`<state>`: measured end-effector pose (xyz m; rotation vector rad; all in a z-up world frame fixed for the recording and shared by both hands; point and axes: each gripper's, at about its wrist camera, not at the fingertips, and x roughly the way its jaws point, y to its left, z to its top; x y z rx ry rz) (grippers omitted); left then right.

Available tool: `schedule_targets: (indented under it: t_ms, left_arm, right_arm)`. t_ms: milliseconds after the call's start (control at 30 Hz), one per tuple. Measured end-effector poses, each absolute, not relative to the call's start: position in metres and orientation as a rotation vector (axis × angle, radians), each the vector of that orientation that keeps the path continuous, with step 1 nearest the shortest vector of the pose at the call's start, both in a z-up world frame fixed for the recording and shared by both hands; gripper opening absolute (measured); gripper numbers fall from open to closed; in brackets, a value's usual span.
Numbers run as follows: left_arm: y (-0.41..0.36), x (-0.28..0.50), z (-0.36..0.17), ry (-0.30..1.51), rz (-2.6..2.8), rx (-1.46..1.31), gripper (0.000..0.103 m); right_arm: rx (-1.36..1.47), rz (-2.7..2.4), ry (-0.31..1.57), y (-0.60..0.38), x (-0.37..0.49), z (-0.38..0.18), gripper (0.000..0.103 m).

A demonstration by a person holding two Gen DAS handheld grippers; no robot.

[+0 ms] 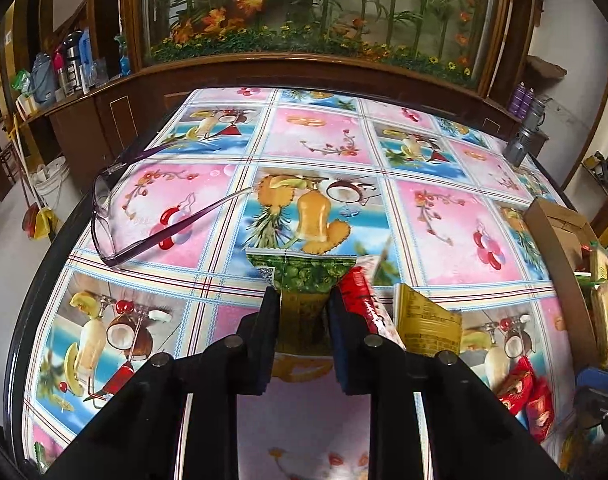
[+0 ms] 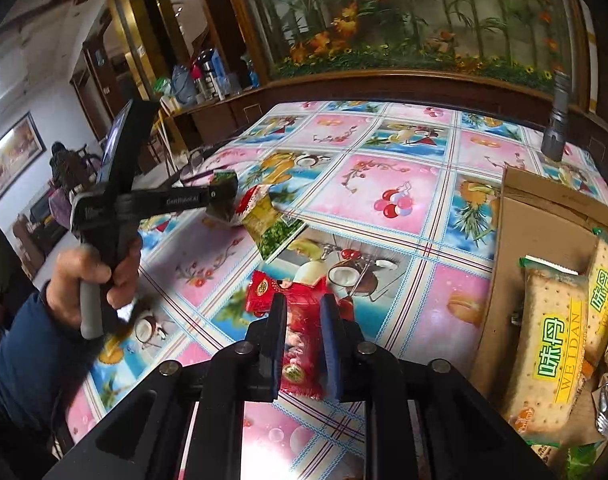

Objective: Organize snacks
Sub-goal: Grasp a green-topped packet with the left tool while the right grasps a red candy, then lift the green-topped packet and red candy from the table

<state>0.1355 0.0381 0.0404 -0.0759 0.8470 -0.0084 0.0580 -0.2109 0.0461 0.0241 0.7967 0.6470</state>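
Note:
My left gripper [image 1: 303, 294] is shut on a green snack packet [image 1: 304, 276] and holds it above the table; it also shows in the right wrist view [image 2: 220, 196]. A red-and-white packet [image 1: 366, 300] and a yellow packet [image 1: 426, 322] lie just right of it. My right gripper [image 2: 303, 308] has its jaws around a red snack packet [image 2: 300, 336] that lies on the tablecloth. Another red packet [image 2: 276, 288] lies beyond it. A cardboard box [image 2: 544, 216] at the right holds Weidan cracker packs [image 2: 552, 344].
Purple-framed glasses [image 1: 144, 208] lie on the table at the left. A grey flashlight [image 2: 556, 124] stands at the far right corner. A wooden cabinet with plants [image 1: 304, 8] stands behind the table. Red packets [image 1: 524, 396] lie near the box.

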Motion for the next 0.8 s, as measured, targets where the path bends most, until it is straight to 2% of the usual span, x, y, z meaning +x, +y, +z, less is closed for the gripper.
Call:
schedule_targets:
  t_ms: [300, 467, 533, 633, 800]
  left_arm:
    - [0.046, 0.134, 0.044, 0.844, -0.010, -0.108, 0.023]
    - [0.047, 0.133, 0.047, 0.836, -0.019, -0.122, 0.022]
    - [0.047, 0.132, 0.050, 0.828, -0.028, -0.127, 0.022]
    - [0.047, 0.130, 0.053, 0.815, -0.039, -0.136, 0.022]
    - [0.048, 0.131, 0.053, 0.820, -0.048, -0.140, 0.022]
  right_arm:
    - [0.000, 0.633, 0.833, -0.205, 0.059, 0.041, 0.018]
    - [-0.027, 0.616, 0.877, -0.204, 0.062, 0.035, 0.026]
    - [-0.044, 0.628, 0.896, -0.200, 0.060, 0.032, 0.038]
    - [-0.084, 0.637, 0.874, -0.194, 0.055, 0.032, 0.047]
    - [-0.152, 0.606, 0.886, -0.183, 0.053, 0.022, 0.050]
